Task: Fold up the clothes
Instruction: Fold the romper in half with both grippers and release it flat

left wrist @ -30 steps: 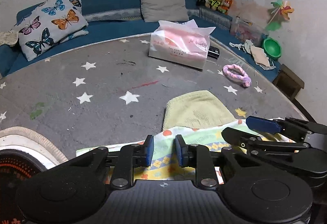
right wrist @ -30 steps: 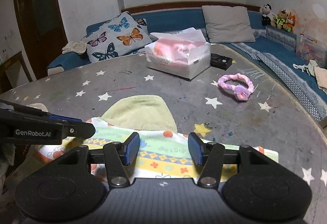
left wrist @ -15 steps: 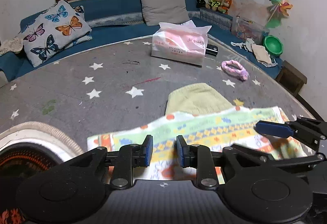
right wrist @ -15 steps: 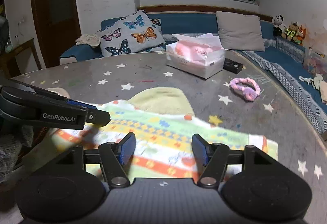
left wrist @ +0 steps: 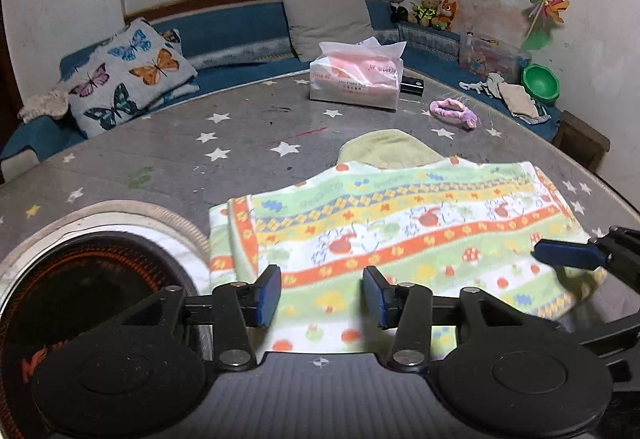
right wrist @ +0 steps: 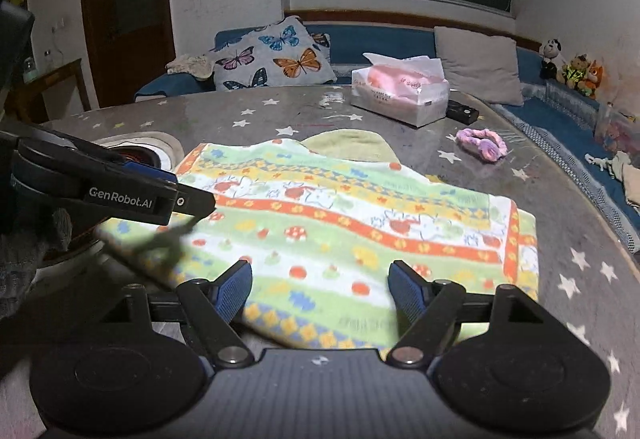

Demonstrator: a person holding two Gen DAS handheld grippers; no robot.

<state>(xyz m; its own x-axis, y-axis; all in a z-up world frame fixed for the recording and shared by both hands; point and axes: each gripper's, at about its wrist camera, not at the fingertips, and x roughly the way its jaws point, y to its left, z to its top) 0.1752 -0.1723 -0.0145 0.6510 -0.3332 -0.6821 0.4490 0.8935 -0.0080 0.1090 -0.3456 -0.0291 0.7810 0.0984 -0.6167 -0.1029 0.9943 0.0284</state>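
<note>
Patterned towel (left wrist: 400, 235) lies flat on the star-print worktop (left wrist: 168, 159), near edge toward 6 o'clock in both wrist views. Its far edge overlaps the pale green cloth (left wrist: 386, 151) at 12 o'clock.

Change from a second ago: the left gripper (left wrist: 322, 293) was nearly shut at the towel's near edge; its jaws now stand well apart with nothing between them. The right gripper (right wrist: 320, 289) was already open and has opened further (also holding nothing). Far more of the towel shows now than before.

At the left end a second layer edge shows (left wrist: 224, 235), so it looks doubled over. Cannot tell whether the layers line up at the right end.

Reading: one fold appears laid down and released. Probable next step is a fresh grip for a crosswise fold. Risk: the towel's left end sits near the round burner (left wrist: 80, 287) at 9 o'clock.

Tissue pack (right wrist: 400, 95) and pink hair band (right wrist: 482, 143) are well apart from the work.
</note>
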